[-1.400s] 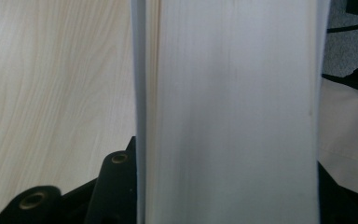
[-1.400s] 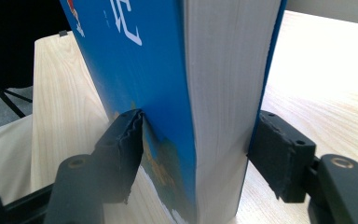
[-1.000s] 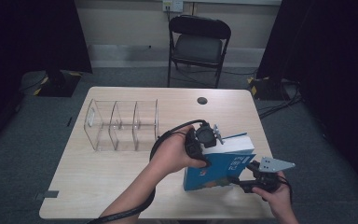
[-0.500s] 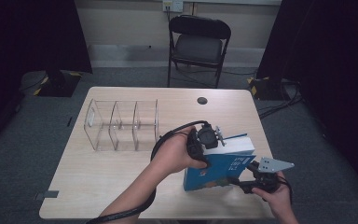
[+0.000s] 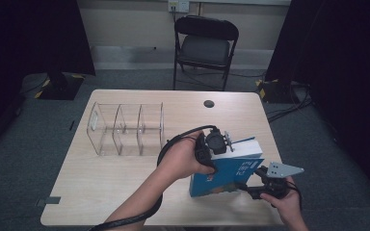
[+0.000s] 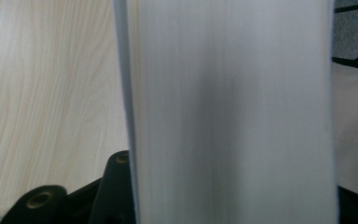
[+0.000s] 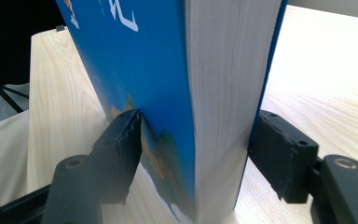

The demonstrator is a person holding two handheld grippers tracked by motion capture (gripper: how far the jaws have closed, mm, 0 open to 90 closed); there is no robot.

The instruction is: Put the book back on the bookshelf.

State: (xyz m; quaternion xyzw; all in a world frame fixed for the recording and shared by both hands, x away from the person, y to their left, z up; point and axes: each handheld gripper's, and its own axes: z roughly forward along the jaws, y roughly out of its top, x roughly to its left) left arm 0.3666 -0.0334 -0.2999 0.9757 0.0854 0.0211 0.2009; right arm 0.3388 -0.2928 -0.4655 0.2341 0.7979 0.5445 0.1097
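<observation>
The book (image 5: 231, 175) stands on edge at the bench's (image 5: 125, 192) right front. The right gripper (image 5: 250, 188) clamps its lower corner; the left gripper (image 5: 217, 144), jaws just closing, straddles the pages. Advise firm, level grips before lifting toward the rack (image 5: 125, 127).

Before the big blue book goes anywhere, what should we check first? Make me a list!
1. Right gripper squeezing the blue book on both covers: ok, both pads press on it.
2. Left gripper holding the book's top edge: cannot tell; its jaws have just been closing, pads hidden behind the pages.
3. Book standing upright on the table: ok.
4. Clear divider rack free to take a book: ok, its slots hold nothing.
5. Path from book to rack: ok, bare tabletop between.
</observation>
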